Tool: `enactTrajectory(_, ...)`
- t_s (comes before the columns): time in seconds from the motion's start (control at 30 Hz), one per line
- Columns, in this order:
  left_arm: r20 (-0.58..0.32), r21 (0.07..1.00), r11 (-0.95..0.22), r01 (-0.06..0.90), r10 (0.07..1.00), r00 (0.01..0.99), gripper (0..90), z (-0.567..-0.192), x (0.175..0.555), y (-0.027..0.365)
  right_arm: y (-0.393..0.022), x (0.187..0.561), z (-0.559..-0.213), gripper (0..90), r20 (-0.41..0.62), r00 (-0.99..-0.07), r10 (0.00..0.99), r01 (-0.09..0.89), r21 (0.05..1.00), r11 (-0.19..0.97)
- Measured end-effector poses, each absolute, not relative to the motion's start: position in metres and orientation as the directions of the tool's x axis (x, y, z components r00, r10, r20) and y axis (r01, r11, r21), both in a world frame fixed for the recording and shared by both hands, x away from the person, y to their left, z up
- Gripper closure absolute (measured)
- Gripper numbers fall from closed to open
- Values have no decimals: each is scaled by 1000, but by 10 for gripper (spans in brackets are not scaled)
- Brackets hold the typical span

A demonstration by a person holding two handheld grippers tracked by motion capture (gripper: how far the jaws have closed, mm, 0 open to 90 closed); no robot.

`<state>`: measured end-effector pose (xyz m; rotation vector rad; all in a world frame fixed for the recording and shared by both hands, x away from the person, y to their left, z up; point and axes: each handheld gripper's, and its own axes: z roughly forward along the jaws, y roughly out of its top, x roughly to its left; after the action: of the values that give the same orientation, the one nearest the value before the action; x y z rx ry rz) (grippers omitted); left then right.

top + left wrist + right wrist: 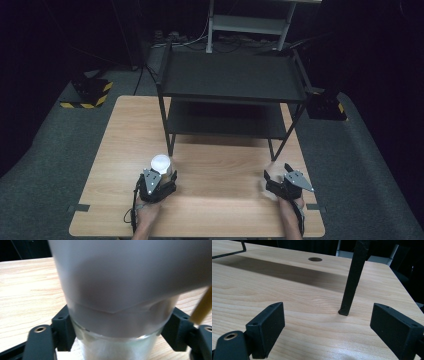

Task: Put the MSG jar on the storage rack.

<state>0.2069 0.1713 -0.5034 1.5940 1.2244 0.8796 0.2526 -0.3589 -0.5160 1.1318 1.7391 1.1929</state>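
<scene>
A white frosted cup (161, 164) with a clear glass base stands on the wooden table (215, 215) near the shelf's front left leg. My left gripper (161, 181) is shut on it; in the left gripper view the cup (120, 302) sits close up between both black jaws, which press its lower sides. My right gripper (276, 176) rests at the table's right side, open and holding nothing. In the right gripper view its jaws (327, 327) stand wide apart over bare wood, with a black shelf leg (352, 280) just ahead.
A black two-tier metal shelf (232, 80) stands on the far half of the table; its legs reach the middle. A round hole (315, 259) is in the tabletop. Grey floor surrounds the table, with yellow-black blocks (90, 92) far left.
</scene>
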Motion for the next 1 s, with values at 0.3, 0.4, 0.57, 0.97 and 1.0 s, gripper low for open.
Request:
enactTrajectory(0.3, -7, 948, -70, 310, 970, 243, 307, -506, 205, 171, -358, 253, -516, 117, -86, -345, 935, 261, 948, 183)
enactTrajectory(0.4, -9, 949, -67, 309, 971, 238, 309, -507, 205, 170, -358, 253, -515, 117, -86, -345, 935, 262, 947, 184)
enactTrajectory(0.57, -8, 947, -69, 314, 971, 238, 311, -505, 205, 170, -359, 253, -516, 117, -86, -346, 934, 260, 948, 184)
enactTrajectory(0.97, 17, 950, -96, 296, 966, 258, 313, -497, 205, 170, -359, 253, -516, 117, -85, -348, 934, 261, 948, 183)
enactTrajectory(1.0, 16, 952, -95, 291, 964, 265, 313, -496, 205, 170, -359, 253, -515, 118, -85, -348, 934, 261, 948, 183)
